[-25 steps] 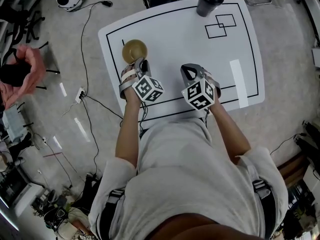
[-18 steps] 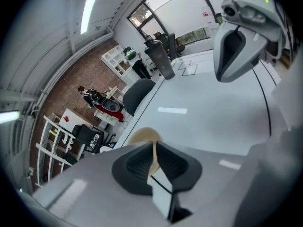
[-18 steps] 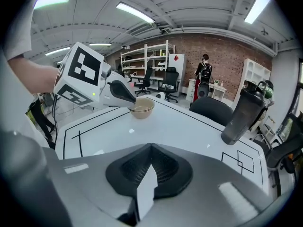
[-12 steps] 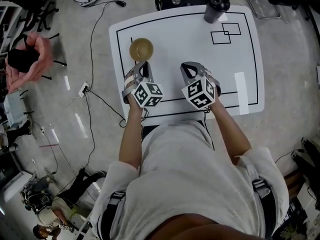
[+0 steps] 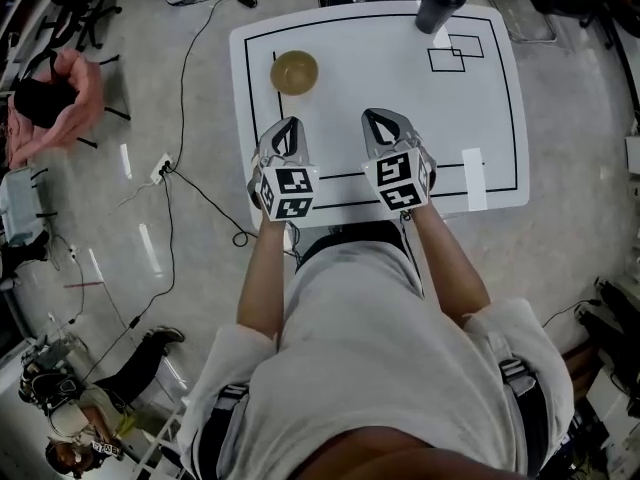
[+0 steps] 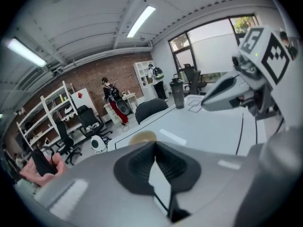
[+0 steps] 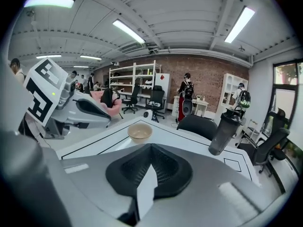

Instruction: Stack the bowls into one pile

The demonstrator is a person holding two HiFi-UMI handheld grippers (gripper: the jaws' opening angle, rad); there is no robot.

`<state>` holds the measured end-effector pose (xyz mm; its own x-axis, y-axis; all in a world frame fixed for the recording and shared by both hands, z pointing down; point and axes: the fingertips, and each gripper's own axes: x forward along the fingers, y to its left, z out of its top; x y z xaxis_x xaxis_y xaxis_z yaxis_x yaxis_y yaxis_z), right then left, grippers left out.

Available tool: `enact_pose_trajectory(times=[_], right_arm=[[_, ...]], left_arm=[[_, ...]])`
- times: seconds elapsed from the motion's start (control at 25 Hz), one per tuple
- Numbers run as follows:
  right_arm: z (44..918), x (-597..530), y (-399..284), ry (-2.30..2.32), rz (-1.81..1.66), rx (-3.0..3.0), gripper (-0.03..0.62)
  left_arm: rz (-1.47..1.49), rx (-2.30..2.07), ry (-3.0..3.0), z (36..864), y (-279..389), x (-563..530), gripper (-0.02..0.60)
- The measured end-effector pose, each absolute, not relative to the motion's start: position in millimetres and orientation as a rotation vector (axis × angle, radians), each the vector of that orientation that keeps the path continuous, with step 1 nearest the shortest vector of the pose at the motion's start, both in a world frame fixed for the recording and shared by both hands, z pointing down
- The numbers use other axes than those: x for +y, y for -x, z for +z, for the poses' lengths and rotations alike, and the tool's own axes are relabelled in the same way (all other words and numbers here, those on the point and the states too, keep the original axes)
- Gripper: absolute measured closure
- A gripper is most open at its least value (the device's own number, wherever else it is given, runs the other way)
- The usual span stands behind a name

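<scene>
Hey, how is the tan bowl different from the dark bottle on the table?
The bowl is low, wide and open-topped; the bottle is tall, narrow and capped with a lid. The bowl is tan; the bottle is dark grey. The bowl sits toward the table's left side; the bottle stands at the far edge beside the drawn rectangles. Both stand upright on the white table, with nothing touching them.

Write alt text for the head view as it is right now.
A person at a white table holds the left gripper and right gripper over its near side, both with jaws shut and empty. A tan bowl sits beyond the left gripper; a dark bottle stands at the far edge.
</scene>
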<state>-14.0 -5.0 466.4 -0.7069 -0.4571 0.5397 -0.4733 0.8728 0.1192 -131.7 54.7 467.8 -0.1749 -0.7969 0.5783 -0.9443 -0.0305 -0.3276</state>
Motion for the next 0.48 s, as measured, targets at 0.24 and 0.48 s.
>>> enact_pose_trajectory(times=[0.24, 0.48], right_arm=[[427.0, 42.6, 3.2, -0.840, 0.078, -2.583, 0.595], [384.0, 92.8, -13.1, -0.951, 0.069, -2.677, 0.595]], left_arm=[[0.663, -2.112, -1.848, 434.1, 122.5, 119.0, 0.578], [0.440, -2.166, -1.865, 398.0, 106.3, 169.4, 0.578]])
